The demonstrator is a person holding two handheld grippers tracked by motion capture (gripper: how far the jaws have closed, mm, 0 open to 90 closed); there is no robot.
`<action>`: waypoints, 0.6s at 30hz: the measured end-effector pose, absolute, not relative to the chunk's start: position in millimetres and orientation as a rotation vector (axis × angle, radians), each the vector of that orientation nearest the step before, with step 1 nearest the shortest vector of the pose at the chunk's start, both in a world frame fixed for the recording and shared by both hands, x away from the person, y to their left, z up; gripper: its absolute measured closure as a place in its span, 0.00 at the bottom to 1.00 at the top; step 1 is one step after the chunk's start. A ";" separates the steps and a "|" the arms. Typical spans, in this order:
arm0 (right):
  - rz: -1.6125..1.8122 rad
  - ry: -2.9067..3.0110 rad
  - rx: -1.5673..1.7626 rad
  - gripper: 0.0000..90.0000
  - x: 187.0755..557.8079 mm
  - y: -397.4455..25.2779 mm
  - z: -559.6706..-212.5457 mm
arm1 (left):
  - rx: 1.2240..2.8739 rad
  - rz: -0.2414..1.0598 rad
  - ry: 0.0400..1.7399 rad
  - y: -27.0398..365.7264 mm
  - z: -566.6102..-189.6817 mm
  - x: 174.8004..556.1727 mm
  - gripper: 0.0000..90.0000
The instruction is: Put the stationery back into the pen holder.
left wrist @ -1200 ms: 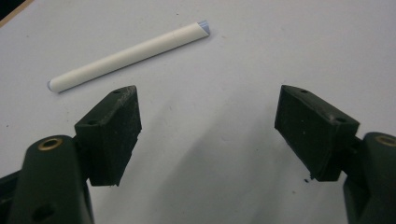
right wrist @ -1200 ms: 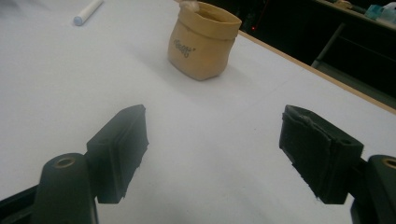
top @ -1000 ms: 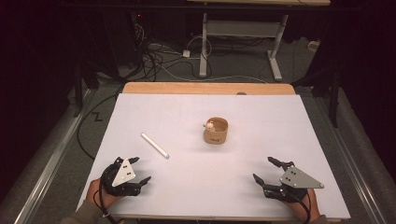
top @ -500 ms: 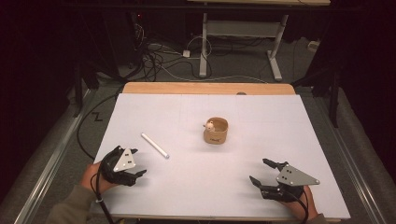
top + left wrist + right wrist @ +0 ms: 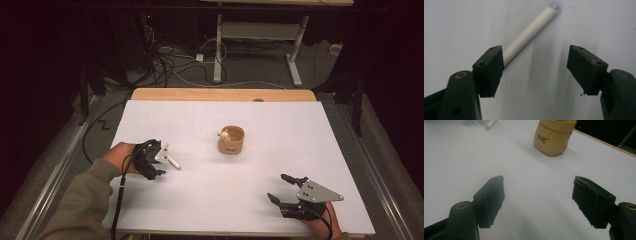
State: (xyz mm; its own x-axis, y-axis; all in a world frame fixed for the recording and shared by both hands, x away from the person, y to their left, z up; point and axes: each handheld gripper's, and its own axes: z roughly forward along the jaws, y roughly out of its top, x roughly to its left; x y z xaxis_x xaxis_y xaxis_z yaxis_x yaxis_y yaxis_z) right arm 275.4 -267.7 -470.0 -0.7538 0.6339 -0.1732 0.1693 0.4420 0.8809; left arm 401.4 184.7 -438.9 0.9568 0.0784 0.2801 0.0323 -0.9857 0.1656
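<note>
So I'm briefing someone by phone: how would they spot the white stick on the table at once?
Start at the white table and find the tan pouch near its middle. Left of it, at the open left hand-held gripper, lies the white stick. It is the one thin, pale rod lying flat, with a bluish tip.

A lab or workshop: a white-topped table (image 5: pixel 310 150), tangled floor cables (image 5: pixel 170 62), and a metal-legged workbench (image 5: pixel 260 35) stand at the far side.

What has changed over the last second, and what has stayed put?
The left gripper moved forward to the white stick and now stands over its near end, jaws open, nothing gripped. The right gripper barely shifted and is open too. The stick and the small tan pot lie where they were.
</note>
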 end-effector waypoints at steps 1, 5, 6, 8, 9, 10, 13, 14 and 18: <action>1.267 2.218 0.669 0.29 275.4 -267.1 -470.8 | 2.960 0.408 0.066 179.6 -440.3 408.6 0.36; 1.269 2.231 0.660 0.30 275.3 -266.3 -472.0 | 2.985 0.348 0.042 169.3 -442.2 419.9 0.40; 1.269 2.231 0.655 0.30 275.2 -266.2 -472.1 | 2.982 0.330 0.035 166.7 -443.3 422.1 0.41; 1.272 2.229 0.655 0.30 275.0 -266.5 -472.0 | 2.991 0.285 0.020 161.1 -446.7 426.6 0.44; 1.274 2.228 0.656 0.30 274.8 -266.7 -471.9 | 3.001 0.264 0.004 159.5 -446.9 428.7 0.46; 1.277 2.228 0.656 0.30 274.8 -266.8 -471.9 | 3.005 0.247 -0.007 158.8 -446.1 431.0 0.46; 1.293 2.231 0.658 0.31 274.7 -266.8 -472.0 | 3.033 0.190 -0.062 154.7 -445.5 433.3 0.52; 1.292 2.233 0.655 0.31 274.7 -266.6 -472.0 | 3.049 0.185 -0.099 152.4 -445.2 432.8 0.55; 1.295 2.239 0.653 0.32 274.7 -266.5 -472.1 | 3.084 0.165 -0.200 146.7 -444.7 431.0 0.67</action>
